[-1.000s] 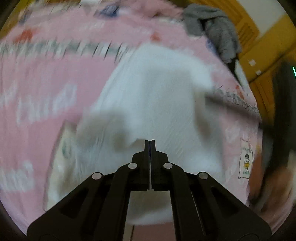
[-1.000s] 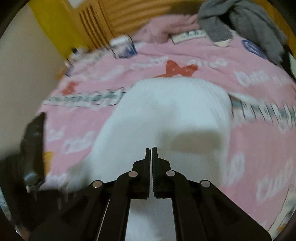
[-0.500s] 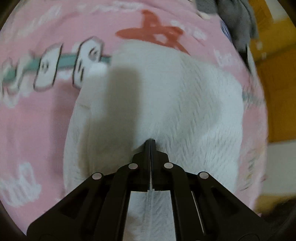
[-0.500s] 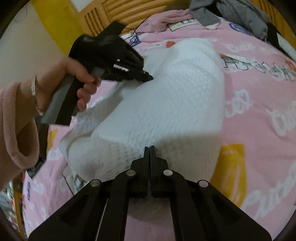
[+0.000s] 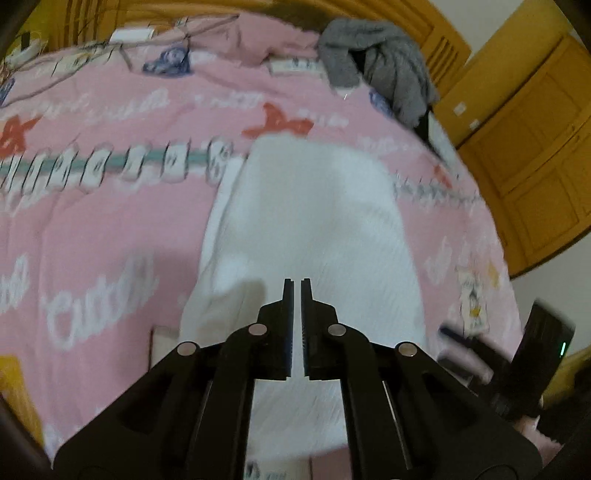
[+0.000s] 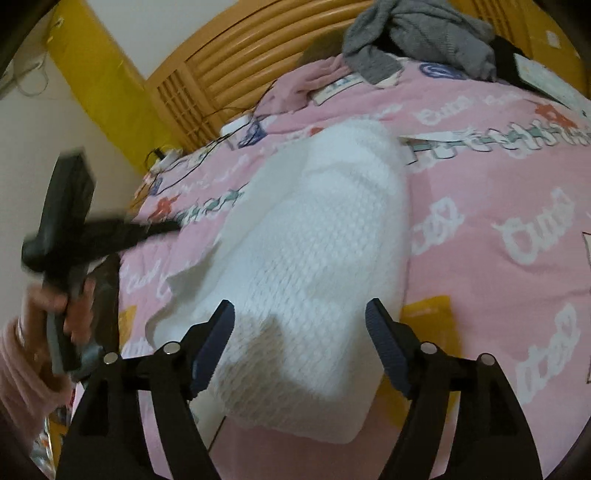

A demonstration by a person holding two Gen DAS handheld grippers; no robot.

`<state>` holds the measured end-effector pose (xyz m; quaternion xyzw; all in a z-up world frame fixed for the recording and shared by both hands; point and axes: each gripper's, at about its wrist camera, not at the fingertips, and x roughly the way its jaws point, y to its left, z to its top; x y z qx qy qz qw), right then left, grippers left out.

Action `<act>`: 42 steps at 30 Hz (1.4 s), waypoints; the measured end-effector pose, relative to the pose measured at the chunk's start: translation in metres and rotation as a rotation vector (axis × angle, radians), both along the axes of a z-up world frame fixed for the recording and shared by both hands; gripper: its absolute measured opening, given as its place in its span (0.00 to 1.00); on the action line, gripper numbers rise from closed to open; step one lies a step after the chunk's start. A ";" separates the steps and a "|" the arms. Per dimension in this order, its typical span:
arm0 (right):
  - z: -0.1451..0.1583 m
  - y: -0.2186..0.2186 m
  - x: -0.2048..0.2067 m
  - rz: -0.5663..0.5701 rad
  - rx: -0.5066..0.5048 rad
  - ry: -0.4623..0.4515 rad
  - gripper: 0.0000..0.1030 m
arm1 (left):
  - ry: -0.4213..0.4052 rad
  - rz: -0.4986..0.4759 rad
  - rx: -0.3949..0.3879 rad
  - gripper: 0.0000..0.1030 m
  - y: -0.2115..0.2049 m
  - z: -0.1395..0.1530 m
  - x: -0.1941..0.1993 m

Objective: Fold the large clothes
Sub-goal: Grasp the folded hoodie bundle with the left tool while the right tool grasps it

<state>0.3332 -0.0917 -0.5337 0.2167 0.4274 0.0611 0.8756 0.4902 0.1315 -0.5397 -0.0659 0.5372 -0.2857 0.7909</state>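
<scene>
Both tongs hover over a bed. Left tongs are clenched, nothing between the fingers, only a thin slit showing. Right tongs have just been opening and now stand released, wide apart, with the white garment below them and not gripped.

A pink bedspread covers the bed, printed with white cursive lettering, red bows and a teal-and-white band. Behind it rises a wooden headboard of curved orange slats against a pale wall, and the left view shows wooden cupboard doors. A crumpled grey knit lies near the headboard, well apart from the white piece.

The white garment lies folded at the middle of the bedspread as a long rounded oblong. Its long axis runs from the near edge toward the headboard. Its fabric is thick, with a waffle-like bumpy weave.

A hand in a pink sleeve holds the left tongs' handle.
</scene>
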 end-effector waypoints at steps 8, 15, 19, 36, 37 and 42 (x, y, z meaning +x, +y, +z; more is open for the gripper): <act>0.008 -0.015 -0.001 -0.031 0.002 0.055 0.75 | 0.165 0.018 0.086 0.05 0.013 -0.037 -0.004; 0.005 -0.028 -0.011 -0.061 0.040 0.077 0.75 | 0.201 0.027 0.039 0.75 0.002 -0.043 0.002; 0.002 -0.038 -0.010 -0.074 0.052 0.107 0.76 | 0.166 0.033 0.052 0.75 0.003 -0.028 0.006; -0.054 -0.039 0.040 -0.020 0.107 0.273 0.84 | 0.366 0.087 0.043 0.94 0.016 -0.115 0.054; -0.056 -0.042 0.043 -0.021 0.133 0.274 0.85 | 0.374 0.110 0.007 0.94 0.020 -0.116 0.056; -0.069 -0.052 0.062 0.000 0.270 0.288 0.85 | 0.479 0.069 -0.065 0.94 0.020 -0.134 0.070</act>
